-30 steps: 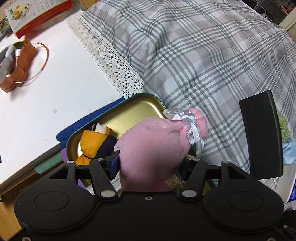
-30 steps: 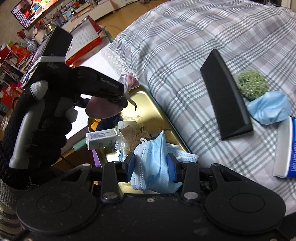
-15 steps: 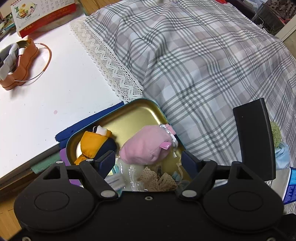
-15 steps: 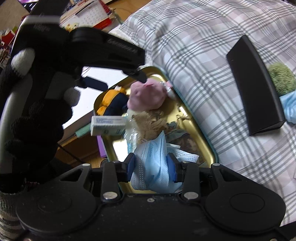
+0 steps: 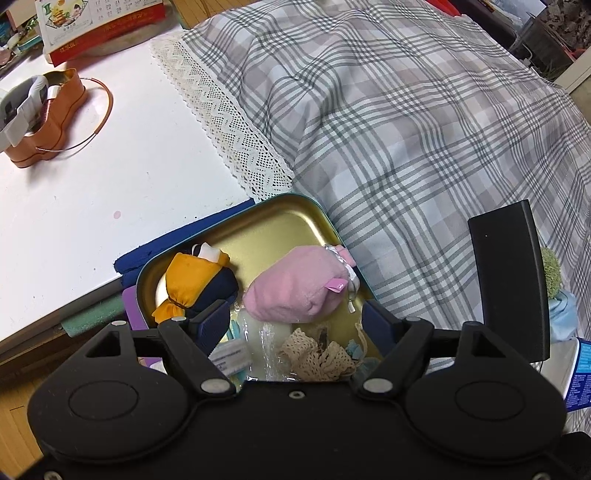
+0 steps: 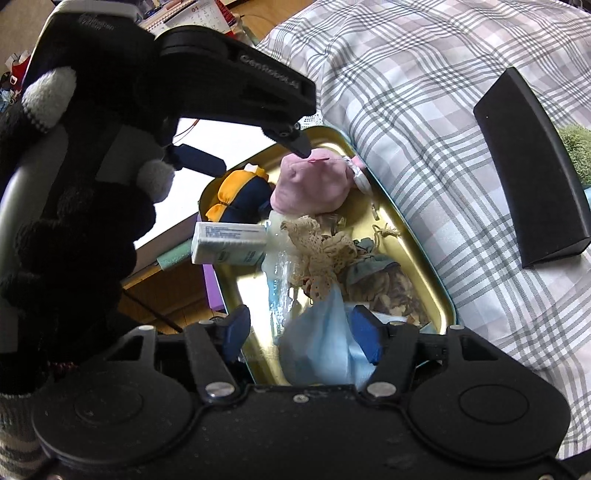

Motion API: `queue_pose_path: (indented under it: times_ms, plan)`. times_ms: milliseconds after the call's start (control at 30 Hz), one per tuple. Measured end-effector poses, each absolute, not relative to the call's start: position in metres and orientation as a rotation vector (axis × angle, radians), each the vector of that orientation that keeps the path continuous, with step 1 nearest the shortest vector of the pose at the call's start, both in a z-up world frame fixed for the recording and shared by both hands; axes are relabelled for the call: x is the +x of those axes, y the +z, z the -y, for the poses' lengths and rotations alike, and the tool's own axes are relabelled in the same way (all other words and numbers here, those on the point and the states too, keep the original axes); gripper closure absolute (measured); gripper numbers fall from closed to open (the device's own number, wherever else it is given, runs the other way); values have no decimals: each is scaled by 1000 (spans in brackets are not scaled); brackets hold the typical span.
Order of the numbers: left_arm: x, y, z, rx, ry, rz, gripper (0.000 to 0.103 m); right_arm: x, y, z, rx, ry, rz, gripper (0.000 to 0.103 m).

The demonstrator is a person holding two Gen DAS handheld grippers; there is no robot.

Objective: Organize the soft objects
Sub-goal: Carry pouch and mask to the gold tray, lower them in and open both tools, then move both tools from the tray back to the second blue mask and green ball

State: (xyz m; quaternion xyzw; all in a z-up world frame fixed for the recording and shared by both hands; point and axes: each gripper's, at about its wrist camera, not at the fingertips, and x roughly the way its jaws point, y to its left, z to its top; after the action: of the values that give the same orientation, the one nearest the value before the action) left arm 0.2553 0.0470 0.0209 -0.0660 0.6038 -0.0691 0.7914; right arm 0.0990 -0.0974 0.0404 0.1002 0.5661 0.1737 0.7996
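**Soft things piling into the gold tray**

Plaid bedding (image 5: pixel 406 110) fills most of the room's right side, with a white table (image 5: pixel 92 184) butting against its lace edge on the left. Far left on that table sits an orange tin (image 5: pixel 48 110) with a wire hoop beside it, and a calendar (image 5: pixel 99 22) stands behind.

Between table and bed lies the gold tray (image 5: pixel 266 229). At its left end rests an orange-and-navy pouch (image 5: pixel 195 284); just right of it, touching, lies the pink pouch (image 5: pixel 295 291), tied with a silver ribbon and leaning against the tray's right rim. Nearer the camera are a small white box (image 6: pixel 229 243), some clear plastic and a heap of beige lace (image 6: pixel 317 251) (all jumbled together).

The left gripper (image 5: pixel 295 321) hovers over the tray with its fingers spread wide, nothing between them; the pink pouch sits just beyond the tips. The right gripper (image 6: pixel 303 336) is also spread, and a blue mask (image 6: pixel 321 350) lies between its fingers, against the right pad and clear of the left one, at the tray's near end.

Right of the tray, on the bedding, a black case (image 6: pixel 532 166) lies flat, with a green fuzzy ball (image 6: pixel 578 147) and a pale blue cloth (image 5: pixel 561 314) beyond it.
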Motion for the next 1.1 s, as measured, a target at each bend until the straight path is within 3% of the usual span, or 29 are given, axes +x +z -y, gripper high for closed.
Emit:
queue_pose_path:
  times_ms: [400, 1100]
  plan:
    - [249, 23, -41, -108, -144, -1274, 29, 92, 38, 122, 255, 319, -1220, 43]
    - [177, -1, -10, -31, -151, -1257, 28, 52, 39, 182, 265, 164, -1159, 29]
